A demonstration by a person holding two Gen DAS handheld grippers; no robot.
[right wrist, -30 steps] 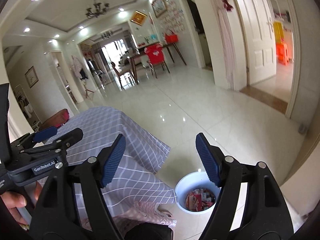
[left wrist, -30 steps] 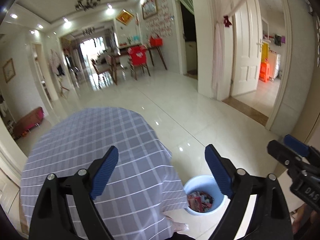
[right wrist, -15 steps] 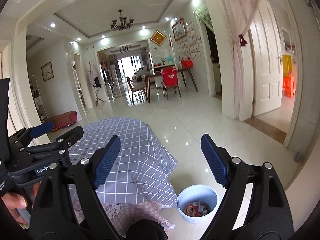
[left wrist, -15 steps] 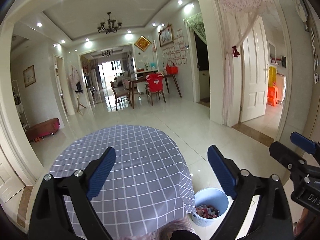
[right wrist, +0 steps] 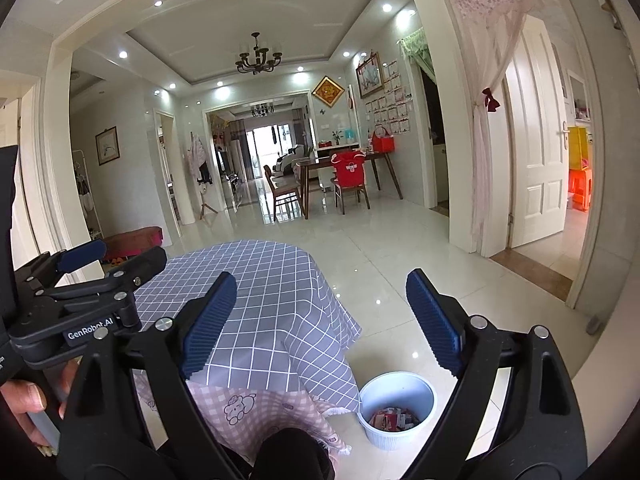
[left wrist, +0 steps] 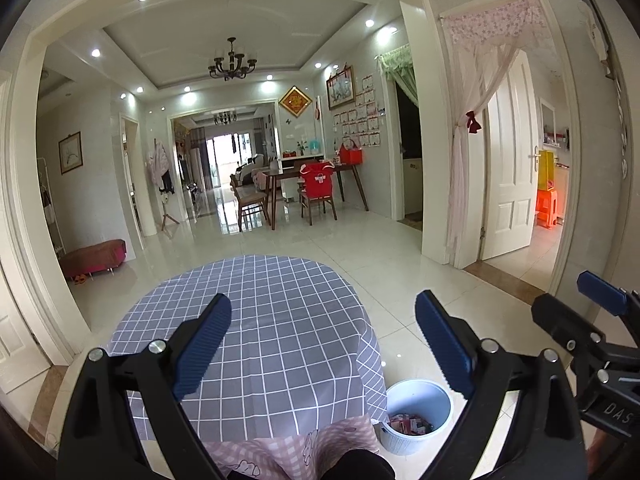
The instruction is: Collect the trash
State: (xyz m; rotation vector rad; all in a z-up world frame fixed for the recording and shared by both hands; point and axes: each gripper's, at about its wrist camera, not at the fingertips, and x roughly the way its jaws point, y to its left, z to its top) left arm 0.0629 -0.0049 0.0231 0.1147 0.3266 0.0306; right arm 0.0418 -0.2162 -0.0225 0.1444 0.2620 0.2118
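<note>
We look over a round table under a grey checked tablecloth [left wrist: 260,320], with a pink patterned cloth [right wrist: 248,404] beneath, on glossy white floor tiles [left wrist: 400,264]. Far off stand a dining table [left wrist: 316,172] and a chair with a red cover [left wrist: 318,184]. Our left gripper [left wrist: 320,344] gapes with nothing between its pads. Our right gripper [right wrist: 320,320] has just been opening, also bare. The white bin [right wrist: 396,408], holding what looks like red wrappers, sits on the floor right of the table, below both.
</note>
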